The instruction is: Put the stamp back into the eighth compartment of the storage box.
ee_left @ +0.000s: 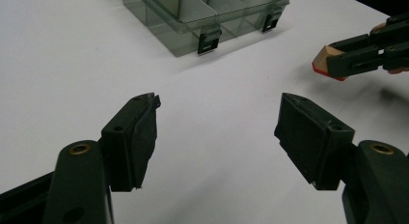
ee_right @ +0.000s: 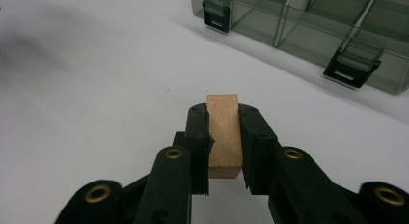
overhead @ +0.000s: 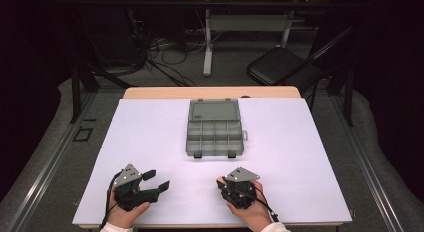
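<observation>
Block (ee_right: 224,137), a small piece of pale wood, sits clamped between the jaws of the right gripper (ee_right: 224,147), low centre of the right gripper view. Both pads press flat on its long sides; its top end stands just proud of the jaw tips. In the left gripper view the same block (ee_left: 326,60) shows at the right edge, its tip pale with a red lower edge, held clear above the sheet with a shadow beneath it. In the high view the right gripper (overhead: 223,183) is at lower right of centre, a hand (overhead: 250,207) wrapped round its body, a grey plate on top.

Left gripper (ee_left: 217,122): jaws stand apart with nothing between them, bare white surface showing in the gap. In the high view it lies at lower left (overhead: 157,180), held by the other hand (overhead: 125,212), jaws pointing right and slightly up the frame. The two grippers are near each other but not touching.

Organiser (overhead: 215,128), a grey translucent box with divided compartments, lies open at centre of the high view, its lid towards the top of the frame and two black latches on its near edge. It is well apart from both grippers.

Sheet (overhead: 150,142), white, covers the table (overhead: 150,92), whose wooden edge shows along the top. A black chair (overhead: 280,64) stands beyond, upper right.
</observation>
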Demonstrator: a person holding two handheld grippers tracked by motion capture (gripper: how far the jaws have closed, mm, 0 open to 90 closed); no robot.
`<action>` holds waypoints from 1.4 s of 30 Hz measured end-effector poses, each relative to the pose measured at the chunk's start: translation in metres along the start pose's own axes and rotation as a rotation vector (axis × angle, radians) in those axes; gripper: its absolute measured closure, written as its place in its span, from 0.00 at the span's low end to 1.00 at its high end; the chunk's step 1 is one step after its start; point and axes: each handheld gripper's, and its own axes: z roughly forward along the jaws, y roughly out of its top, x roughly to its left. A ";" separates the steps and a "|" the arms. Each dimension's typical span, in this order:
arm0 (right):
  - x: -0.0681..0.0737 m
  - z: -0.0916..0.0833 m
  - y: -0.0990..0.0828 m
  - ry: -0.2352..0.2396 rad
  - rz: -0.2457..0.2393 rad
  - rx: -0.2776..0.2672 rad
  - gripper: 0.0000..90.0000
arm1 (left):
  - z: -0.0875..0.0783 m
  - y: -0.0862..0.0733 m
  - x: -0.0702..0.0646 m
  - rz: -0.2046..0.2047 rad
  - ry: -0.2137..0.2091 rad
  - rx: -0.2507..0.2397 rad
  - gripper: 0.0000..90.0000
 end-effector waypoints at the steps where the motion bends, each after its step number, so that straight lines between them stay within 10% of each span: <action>1: -0.001 -0.001 0.000 0.000 0.003 -0.002 0.84 | 0.000 0.000 0.000 0.007 0.006 -0.002 0.34; 42: -0.056 -0.033 0.059 -0.060 0.032 -0.053 0.84 | -0.003 -0.001 0.010 -0.006 0.035 -0.063 0.35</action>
